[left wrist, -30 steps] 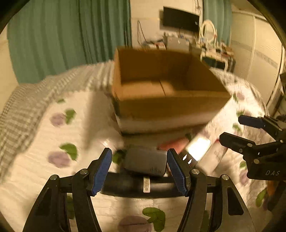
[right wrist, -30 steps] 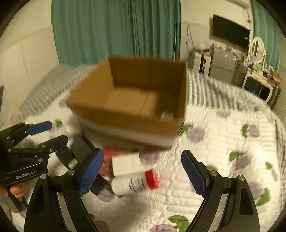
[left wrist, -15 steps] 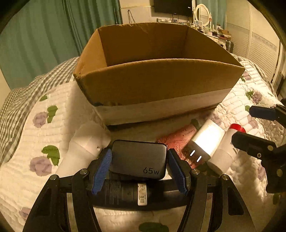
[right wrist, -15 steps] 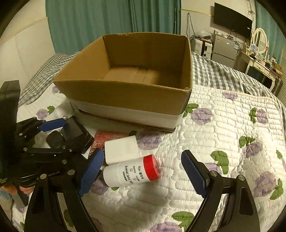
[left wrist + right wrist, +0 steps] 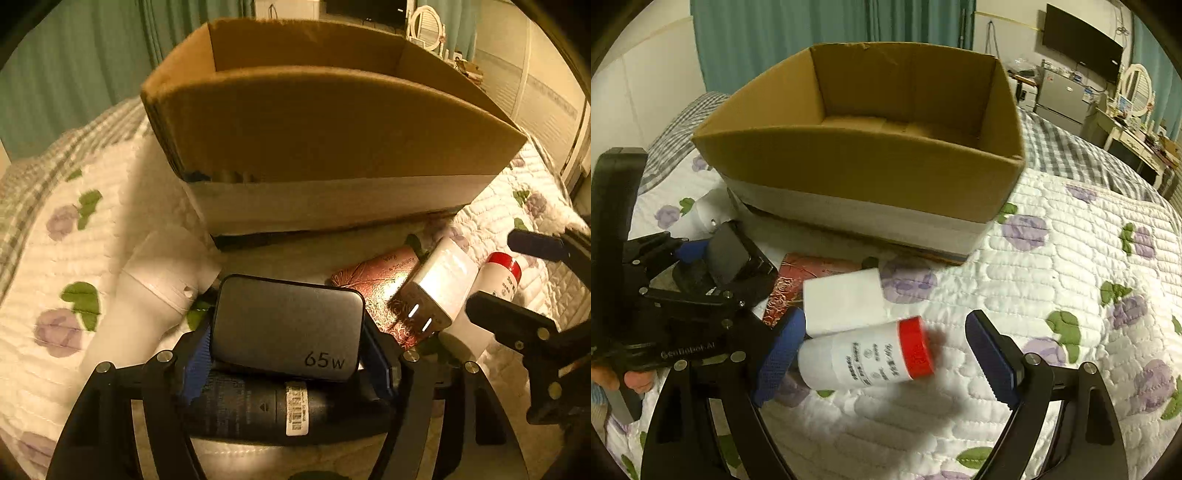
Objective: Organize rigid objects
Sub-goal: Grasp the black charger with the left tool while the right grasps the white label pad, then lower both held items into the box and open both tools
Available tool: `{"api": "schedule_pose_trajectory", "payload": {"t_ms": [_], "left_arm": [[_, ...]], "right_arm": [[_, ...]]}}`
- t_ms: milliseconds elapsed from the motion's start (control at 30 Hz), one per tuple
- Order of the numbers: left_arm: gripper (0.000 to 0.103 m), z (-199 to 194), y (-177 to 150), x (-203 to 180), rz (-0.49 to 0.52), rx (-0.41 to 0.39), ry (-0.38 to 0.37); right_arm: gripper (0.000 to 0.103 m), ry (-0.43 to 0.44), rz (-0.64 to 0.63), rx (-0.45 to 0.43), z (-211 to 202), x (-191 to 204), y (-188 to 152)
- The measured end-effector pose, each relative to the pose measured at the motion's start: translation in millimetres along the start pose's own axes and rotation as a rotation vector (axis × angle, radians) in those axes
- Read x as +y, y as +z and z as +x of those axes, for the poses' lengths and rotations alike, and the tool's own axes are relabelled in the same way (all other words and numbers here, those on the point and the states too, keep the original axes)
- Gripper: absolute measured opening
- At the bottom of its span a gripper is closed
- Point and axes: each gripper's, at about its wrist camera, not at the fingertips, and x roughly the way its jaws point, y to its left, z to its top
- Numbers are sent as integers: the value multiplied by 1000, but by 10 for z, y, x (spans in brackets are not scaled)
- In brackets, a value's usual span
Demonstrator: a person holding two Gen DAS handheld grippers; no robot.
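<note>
An open cardboard box (image 5: pixel 332 122) (image 5: pixel 871 155) sits on the quilted bed. My left gripper (image 5: pixel 288 354) is shut on a dark grey 65 W charger (image 5: pixel 288 325) (image 5: pixel 726 253), which rests on a black cylinder (image 5: pixel 258 406). My right gripper (image 5: pixel 882 354) is open around a white bottle with a red cap (image 5: pixel 868 354) (image 5: pixel 491 288) lying on its side. A white plug adapter (image 5: pixel 439 288) (image 5: pixel 844 299) and a red patterned packet (image 5: pixel 376 288) (image 5: pixel 798 280) lie between the grippers.
A white bottle-shaped object (image 5: pixel 147 299) lies left of the charger. The floral quilt (image 5: pixel 1071 277) stretches to the right of the box. Green curtains (image 5: pixel 775 40), a TV (image 5: pixel 1082 40) and a dresser (image 5: pixel 1134 140) stand behind.
Both grippers moved forward and down toward the items. My left gripper closed in onto the charger. My right gripper now straddles the red-capped bottle.
</note>
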Motion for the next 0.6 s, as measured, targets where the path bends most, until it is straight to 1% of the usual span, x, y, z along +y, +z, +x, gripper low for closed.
{"api": "schedule_pose_trajectory", "payload": {"t_ms": [67, 200, 267, 300, 367, 400, 433, 533, 600], "left_arm": [[71, -103, -26, 11, -12, -14, 13], [69, -372, -40, 78, -36, -78, 52], [69, -432, -25, 146, -67, -85, 38], [68, -455, -24, 177, -81, -89, 24], [68, -464, -19, 192, -82, -97, 21], [68, -461, -27, 175, -69, -99, 31], [68, -462, -29, 168, -60, -99, 36], [68, -407, -21, 151, -58, -82, 20], [68, -429, -23, 149, -60, -87, 24]], "right_arm": [[89, 13, -8, 1, 15, 26, 25], [88, 35, -48, 9, 93, 118, 108], [83, 49, -56, 31, 187, 157, 142], [83, 52, -57, 41, 244, 178, 151], [79, 34, -66, 66, 359, 231, 172], [77, 48, -57, 70, 394, 234, 177], [65, 64, -42, 70, 409, 225, 182], [63, 77, -32, 75, 416, 215, 176], [63, 64, -39, 61, 377, 231, 151]]}}
